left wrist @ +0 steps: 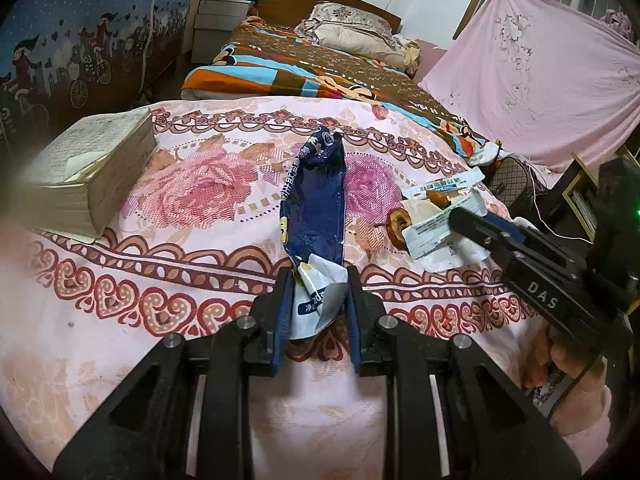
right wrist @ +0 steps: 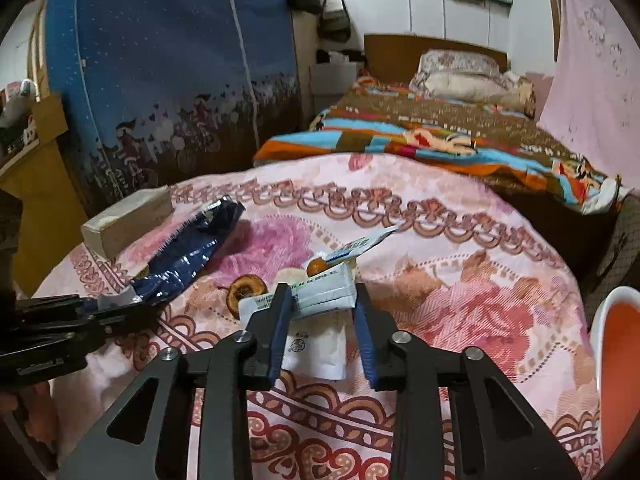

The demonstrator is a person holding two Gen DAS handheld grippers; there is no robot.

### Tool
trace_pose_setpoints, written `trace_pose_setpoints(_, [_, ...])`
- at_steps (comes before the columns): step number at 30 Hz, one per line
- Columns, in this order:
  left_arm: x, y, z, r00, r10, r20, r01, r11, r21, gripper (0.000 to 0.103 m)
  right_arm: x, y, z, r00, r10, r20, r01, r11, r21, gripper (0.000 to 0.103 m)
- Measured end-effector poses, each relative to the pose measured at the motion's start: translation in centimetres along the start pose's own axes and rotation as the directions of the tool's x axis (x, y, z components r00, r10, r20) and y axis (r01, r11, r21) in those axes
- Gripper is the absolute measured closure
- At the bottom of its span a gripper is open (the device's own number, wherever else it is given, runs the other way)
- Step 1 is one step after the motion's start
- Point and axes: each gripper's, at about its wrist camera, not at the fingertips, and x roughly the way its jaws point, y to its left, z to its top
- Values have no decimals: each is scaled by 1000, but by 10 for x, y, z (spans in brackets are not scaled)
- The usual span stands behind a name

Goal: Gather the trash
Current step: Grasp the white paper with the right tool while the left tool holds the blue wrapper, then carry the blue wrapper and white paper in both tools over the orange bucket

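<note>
The left gripper [left wrist: 318, 280] has its jaws pinched on the crumpled white end of a dark blue snack bag [left wrist: 316, 196], which stretches away from them along the table's pink rose-patterned cloth [left wrist: 192, 240]. The right gripper [right wrist: 322, 296] has its jaws either side of a white printed wrapper [right wrist: 320, 296]; the left pad touches the wrapper's edge, but whether the right pad presses it I cannot tell.

The wrapper lies on a small heap near the table's right edge: a flat white packet [right wrist: 316, 348] under it, a blue-and-white wrapper [right wrist: 356, 246] behind it, a browned fruit core [right wrist: 242, 290] touching its left side, and a small brown fruit piece [right wrist: 317, 266] just beyond.

The left wrist view alone shows the thick open book [left wrist: 96, 172] from above, at the table's far left, and a patterned bag [left wrist: 514, 180] on the floor past the table's right edge. It also shows the right gripper from the side, slanting down to the heap, with fingers [left wrist: 560, 364] of the person's hand under its body. The right wrist view alone shows a white chair with an orange seat [right wrist: 620, 360] at the right, and handbags [right wrist: 334, 12] hanging on the far wall. There the left gripper comes in low from the left. Both grippers tilt downward toward the table.
</note>
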Motion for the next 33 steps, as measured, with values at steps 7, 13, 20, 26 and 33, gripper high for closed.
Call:
trace_pose_setpoints(7, [-1,0,0,1000,2,3,-2,1000,1,94,-13,3,1,998,14,59,-13,1000,-11,85])
trace_pose_setpoints(13, [-4,-2,0,1000,3,15,-3,1000,9,94,-29,-6,-1,993,43,109,-47,998,32,94])
trace_pose_setpoints(20, [-23,-19,-3,994,9,107,-18,996,84,95,-42,-8,-3,981,125,150,-133,990,42,99])
trace_pose_setpoints(26, [-38,-35,-7,981,14,195,-44,988,150,95,-63,-7,-8,962,150,228,-161,987,28,100])
trace_pose_setpoints(33, [-48,-47,-15,971,-8,238,-33,985,170,95,-90,-11,-14,937,153,314,-170,985,28,100])
